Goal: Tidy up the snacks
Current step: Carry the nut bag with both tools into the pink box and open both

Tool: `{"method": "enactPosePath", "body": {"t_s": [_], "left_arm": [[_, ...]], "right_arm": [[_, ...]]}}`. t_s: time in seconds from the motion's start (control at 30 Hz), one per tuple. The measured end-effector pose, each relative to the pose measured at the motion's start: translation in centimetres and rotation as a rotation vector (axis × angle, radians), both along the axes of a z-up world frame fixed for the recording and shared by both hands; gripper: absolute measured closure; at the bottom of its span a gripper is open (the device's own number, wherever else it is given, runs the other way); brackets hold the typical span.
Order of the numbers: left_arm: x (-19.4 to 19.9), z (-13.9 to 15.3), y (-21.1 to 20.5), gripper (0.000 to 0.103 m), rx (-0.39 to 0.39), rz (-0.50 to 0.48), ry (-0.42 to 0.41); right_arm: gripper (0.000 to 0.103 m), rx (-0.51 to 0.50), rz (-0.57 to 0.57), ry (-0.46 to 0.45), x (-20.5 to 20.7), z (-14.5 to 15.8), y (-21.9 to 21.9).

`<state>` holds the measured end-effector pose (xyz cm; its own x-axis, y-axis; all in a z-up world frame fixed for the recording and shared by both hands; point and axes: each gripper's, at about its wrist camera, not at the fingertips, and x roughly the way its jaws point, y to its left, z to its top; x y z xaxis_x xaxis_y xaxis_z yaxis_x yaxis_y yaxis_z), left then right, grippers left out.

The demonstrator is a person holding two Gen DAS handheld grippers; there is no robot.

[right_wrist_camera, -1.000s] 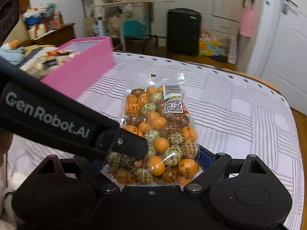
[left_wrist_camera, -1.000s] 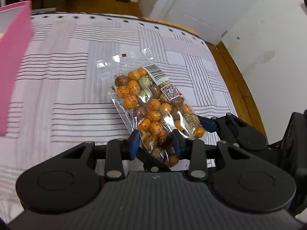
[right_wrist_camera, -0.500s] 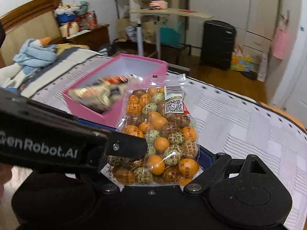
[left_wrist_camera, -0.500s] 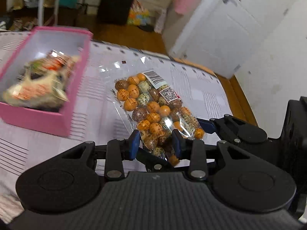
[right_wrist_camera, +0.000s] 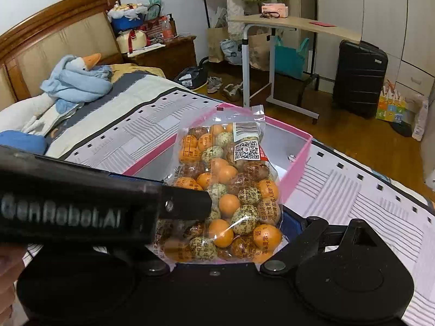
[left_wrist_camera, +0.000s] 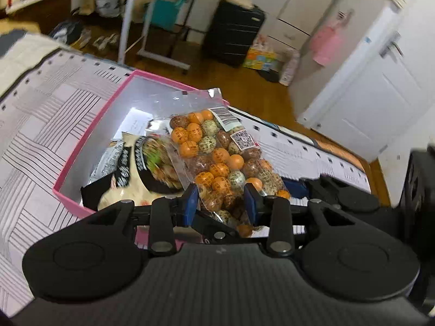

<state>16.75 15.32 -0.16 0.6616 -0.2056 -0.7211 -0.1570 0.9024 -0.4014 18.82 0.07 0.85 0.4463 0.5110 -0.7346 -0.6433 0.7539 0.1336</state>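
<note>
While you hold the bag (left_wrist_camera: 225, 168) over the bed (left_wrist_camera: 40, 125), its striped cover fills the lower part of both views, with wood floor (right_wrist_camera: 339, 133) beyond the foot at 1 o'clock. A suitcase (right_wrist_camera: 359, 78) stands at 2 o'clock in the right view, a desk (right_wrist_camera: 293, 24) at 12, the headboard (right_wrist_camera: 54, 38) at 10.

Your left gripper (left_wrist_camera: 220, 199) is nearly closed, its blue pads pinching the bag's lower end. Your right gripper (right_wrist_camera: 225, 217) stands wide, and the bag (right_wrist_camera: 231, 190) fills the gap; its left finger is hidden behind the left gripper's black body at 9 o'clock, so you cannot confirm that pad's contact. The blue pad at 4 o'clock sits against the bag's side.

The bag hangs above the near right corner of the pink box (left_wrist_camera: 89, 133). Inside the box lies another snack pack (left_wrist_camera: 141, 168), blurred and partly covered by the bag. The box's near wall is cut off by the left gripper.

Open cover lies at 9 o'clock of the box in the left view, and at 3 o'clock in the right view up to the bed's edge.
</note>
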Motion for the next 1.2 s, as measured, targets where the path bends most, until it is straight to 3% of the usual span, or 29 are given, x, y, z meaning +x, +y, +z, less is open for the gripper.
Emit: {"method": "enactPosePath", "body": {"t_s": [0.1,0.23,0.33,0.47,0.57,0.73,0.83,1.2], "left_arm": [[2.2,-1.8,2.4,0.069,-0.066,0.055,0.037],[3.2,-2.9,2.6,0.059,0.006,0.087,0.023],[2.6,-2.7,2.3,0.048,0.071,0.103,-0.020],[1.9,-2.7,2.5,0.047,0.094,0.089,-0.048],[1.1,-2.7,2.6,0.048,0.087,0.073,-0.066],[0.0,-2.6,2.5,0.048,0.086,0.068,-0.077],[-0.1,-2.4,2.5,0.048,0.092,0.078,-0.096],[1.2,-4.0,4.2,0.048,0.077,0.149,-0.091]], "right_arm": [[0.007,0.017,0.024,0.079,2.6,-1.7,1.1],[0.006,0.112,-0.004,0.182,5.1,-3.4,0.6],[0.005,0.095,-0.018,0.129,4.5,-3.3,0.2],[0.006,0.060,0.010,0.036,2.4,-2.5,-0.5],[0.021,0.050,0.045,-0.026,0.8,-2.0,-0.5],[0.058,-0.009,0.020,-0.105,0.1,-1.8,0.4],[0.069,-0.017,-0.016,-0.111,0.8,-2.1,1.3],[0.070,0.010,-0.034,-0.125,3.6,-4.8,4.4]]}}
